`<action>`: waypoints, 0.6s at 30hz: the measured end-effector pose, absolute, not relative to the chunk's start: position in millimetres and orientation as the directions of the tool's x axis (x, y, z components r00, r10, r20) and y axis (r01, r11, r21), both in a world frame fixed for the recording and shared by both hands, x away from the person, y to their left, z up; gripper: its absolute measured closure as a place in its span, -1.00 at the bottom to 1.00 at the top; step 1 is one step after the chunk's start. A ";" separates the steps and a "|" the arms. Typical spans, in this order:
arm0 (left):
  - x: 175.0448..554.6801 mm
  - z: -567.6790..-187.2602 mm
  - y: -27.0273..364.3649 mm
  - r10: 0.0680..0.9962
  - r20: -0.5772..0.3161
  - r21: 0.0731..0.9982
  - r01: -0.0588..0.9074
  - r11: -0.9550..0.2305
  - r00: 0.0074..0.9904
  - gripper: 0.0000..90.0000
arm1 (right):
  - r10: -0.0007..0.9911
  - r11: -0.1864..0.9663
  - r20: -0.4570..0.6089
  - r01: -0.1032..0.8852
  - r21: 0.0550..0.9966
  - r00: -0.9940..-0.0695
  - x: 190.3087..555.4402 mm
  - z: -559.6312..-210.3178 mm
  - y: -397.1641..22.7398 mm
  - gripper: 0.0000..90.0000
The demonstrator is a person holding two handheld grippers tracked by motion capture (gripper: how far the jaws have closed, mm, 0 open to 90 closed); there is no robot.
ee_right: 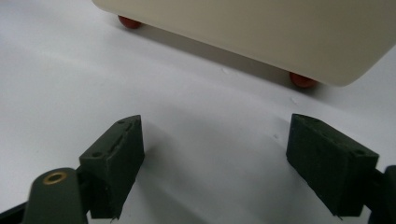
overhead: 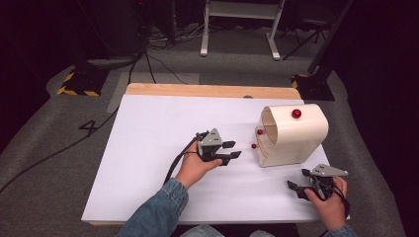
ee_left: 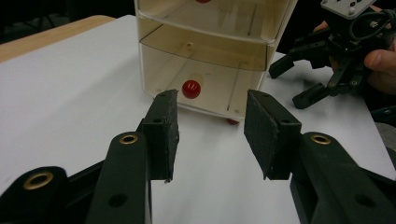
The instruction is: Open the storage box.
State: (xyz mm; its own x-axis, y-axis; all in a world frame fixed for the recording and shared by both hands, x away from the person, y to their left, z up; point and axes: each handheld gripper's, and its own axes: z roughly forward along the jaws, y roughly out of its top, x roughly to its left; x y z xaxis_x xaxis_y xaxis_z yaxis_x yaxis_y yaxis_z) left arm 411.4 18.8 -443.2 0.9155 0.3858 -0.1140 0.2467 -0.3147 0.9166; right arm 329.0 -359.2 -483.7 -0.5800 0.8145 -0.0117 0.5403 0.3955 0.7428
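At centre-right of the high view, the cream plastic drawer cabinet with red knobs point(overhead: 296, 136) is approached by the left gripper point(overhead: 231, 150), fingers parted and empty. The right gripper point(overhead: 296, 187) is held released nearby on the white bench point(overhead: 148, 148). Next, the lower drawer's red round knob point(ee_left: 191, 88) probably needs to be pinched.

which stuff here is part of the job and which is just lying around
Part of the job:
- cream drawer box
- red knob on the lower drawer
- left tongs, open, pointed at that knob
- right tongs, open, beside the box

Just lying about:
- black cables on the floor
- white frame legs behind the table
- yellow-striped stand base
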 end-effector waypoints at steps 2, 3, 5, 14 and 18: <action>417.6 -446.6 9.8 0.381 -0.110 0.921 0.239 -0.309 0.918 0.25 | 0.815 0.395 -0.012 0.540 0.743 -0.580 329.0 -483.7 -359.2 -0.57; 421.0 -447.7 5.8 0.377 -0.120 0.920 0.246 -0.305 0.918 0.26 | 0.815 0.395 -0.012 0.540 0.743 -0.580 329.1 -483.7 -359.2 -0.57; 427.3 -448.9 -2.9 0.374 -0.117 0.918 0.243 -0.312 0.920 0.26 | 0.815 0.395 -0.012 0.540 0.743 -0.580 329.0 -483.7 -359.2 -0.57; 444.8 -461.7 -31.5 0.368 -0.120 0.902 0.256 -0.347 0.922 0.15 | 0.814 0.395 -0.010 0.541 0.743 -0.580 329.2 -483.7 -359.3 -0.57; 450.8 -468.5 -33.4 0.376 -0.134 0.893 0.276 -0.356 0.917 0.18 | 0.814 0.394 -0.008 0.542 0.742 -0.580 329.4 -483.7 -359.3 -0.57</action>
State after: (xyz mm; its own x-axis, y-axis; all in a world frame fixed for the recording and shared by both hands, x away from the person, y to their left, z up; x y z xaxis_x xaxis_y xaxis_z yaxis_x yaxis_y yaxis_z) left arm 450.8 -33.4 -468.5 0.9169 0.3758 -0.1340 0.2763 -0.3556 0.8929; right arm 329.4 -359.3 -483.7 -0.5805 0.8142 -0.0078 0.5421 0.3936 0.7424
